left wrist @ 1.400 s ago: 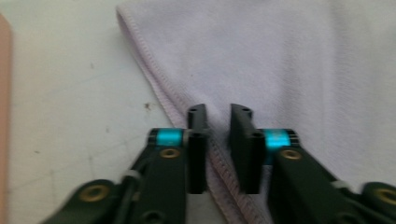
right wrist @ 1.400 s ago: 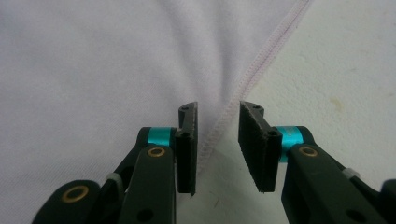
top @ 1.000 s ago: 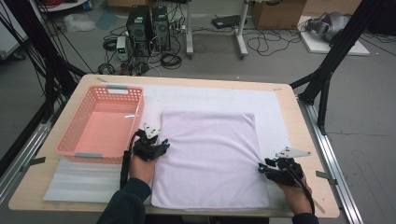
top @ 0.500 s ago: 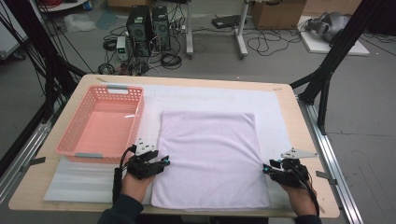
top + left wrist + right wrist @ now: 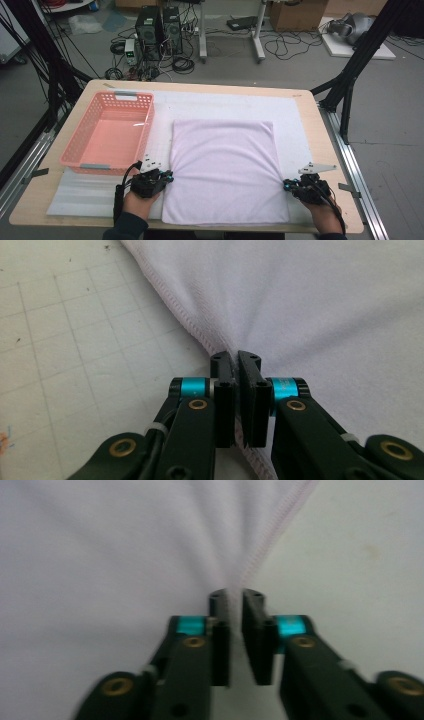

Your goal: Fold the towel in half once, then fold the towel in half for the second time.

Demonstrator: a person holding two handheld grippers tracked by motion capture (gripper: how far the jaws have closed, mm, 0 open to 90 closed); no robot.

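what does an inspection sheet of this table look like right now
surface: wooden table with a white mat over it
job's things: pale pink towel lying flat, puckered at both side edges
clutter: empty pink basket left of the towel
grippers: left gripper has just closed on the towel's left edge; right gripper has just closed on its right edge
cables: black cable along the left forearm; loose cables on the floor
surroundings: computer towers, cardboard box, black frame legs

This looks like a lab — computer boxes (image 5: 161, 26) and lots of loose cables (image 5: 280, 47) sit on the grey floor (image 5: 390, 115), and black metal frames (image 5: 350, 75) stand beside the table (image 5: 310, 107).
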